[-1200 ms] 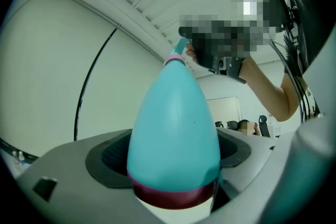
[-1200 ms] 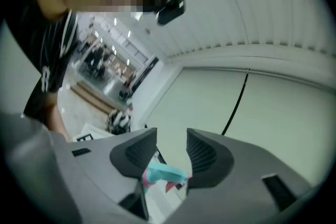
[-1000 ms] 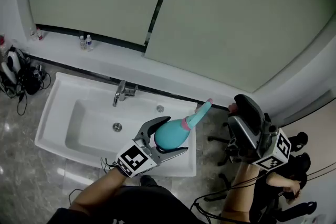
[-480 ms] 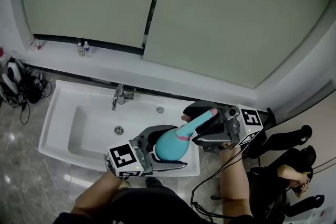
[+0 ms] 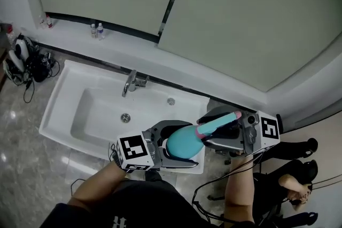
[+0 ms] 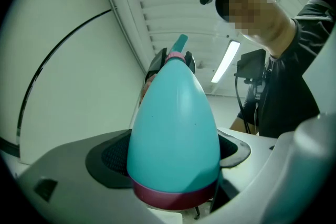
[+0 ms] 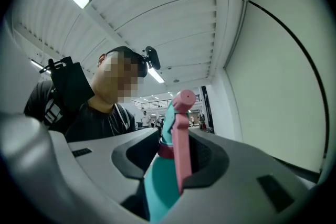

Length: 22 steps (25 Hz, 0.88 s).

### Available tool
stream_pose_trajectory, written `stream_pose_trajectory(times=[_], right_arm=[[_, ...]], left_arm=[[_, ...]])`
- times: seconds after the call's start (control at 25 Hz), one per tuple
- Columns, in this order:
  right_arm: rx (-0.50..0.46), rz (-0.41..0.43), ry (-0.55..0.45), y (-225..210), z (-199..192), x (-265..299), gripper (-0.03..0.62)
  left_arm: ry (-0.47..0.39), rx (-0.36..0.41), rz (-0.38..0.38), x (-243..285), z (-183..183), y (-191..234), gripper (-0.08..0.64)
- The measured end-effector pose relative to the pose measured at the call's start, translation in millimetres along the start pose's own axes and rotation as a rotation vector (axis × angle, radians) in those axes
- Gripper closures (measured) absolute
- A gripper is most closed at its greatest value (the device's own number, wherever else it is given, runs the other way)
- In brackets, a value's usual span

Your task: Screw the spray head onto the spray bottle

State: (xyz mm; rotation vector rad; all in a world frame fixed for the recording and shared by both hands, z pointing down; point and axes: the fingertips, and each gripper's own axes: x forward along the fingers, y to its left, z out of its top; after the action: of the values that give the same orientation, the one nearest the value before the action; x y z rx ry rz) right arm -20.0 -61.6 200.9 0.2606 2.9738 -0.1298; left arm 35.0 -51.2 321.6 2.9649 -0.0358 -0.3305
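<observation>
Moving in from 3 o'clock, where it was hanging clear of the bottle a second ago, the right gripper (image 5: 209, 128) is now sitting over the head (image 5: 220, 122), and its jaws have just been closing around it. In the right gripper view the pink trigger and the dark collar are standing between the two pads. The trigger is lying against one pad, and the other pad seems to be touching the collar, though that side is dim and I can't be sure.

The left gripper (image 5: 193, 144) is clamping the teal bottle (image 5: 181, 142) by its wide lower body. Its view is showing both pads pressing on the flanks just above the maroon base band. The bottle is lying nearly level in the head view, base toward 8 o'clock and neck toward 2 o'clock, with the head already sitting on the neck. The two grippers are facing each other along the bottle, the left one at 8 o'clock and the right one at 2 o'clock.

All this is happening above the near right corner of the white sink (image 5: 59, 109). The tap (image 5: 131, 83) is standing well off at 10 o'clock from the bottle.
</observation>
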Motion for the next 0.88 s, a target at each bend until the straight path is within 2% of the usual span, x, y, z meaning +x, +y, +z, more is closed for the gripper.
stream_pose_trajectory(times=[0.2, 0.32, 0.48, 0.72, 0.88], right_arm=[[-0.043, -0.157, 0.111, -14.3, -7.5, -4.9, 0.451], [-0.035, -0.276, 0.151, -25.7, -11.9, -10.9, 0.451], [-0.014, -0.459, 0.181, -46.6, -19.3, -16.0, 0.451], [0.103, -0.736, 0.169, -83.3, -42.7, -29.6, 0.451], [0.165, -0.905, 0.187, -99.1, -58.5, -38.6, 0.451]], left_arm=[[0.051, 0.030, 0.107, -3.2, -2.8, 17.3, 0.121], [0.084, 0.059, 0.200, -6.6, -2.4, 30.3, 0.121], [0.131, 0.116, 0.373, -13.5, -4.8, 53.9, 0.121], [0.205, 0.233, 0.681, -32.4, -25.2, 96.0, 0.121], [0.260, 0.249, 0.809, -39.2, -40.6, 112.7, 0.121]])
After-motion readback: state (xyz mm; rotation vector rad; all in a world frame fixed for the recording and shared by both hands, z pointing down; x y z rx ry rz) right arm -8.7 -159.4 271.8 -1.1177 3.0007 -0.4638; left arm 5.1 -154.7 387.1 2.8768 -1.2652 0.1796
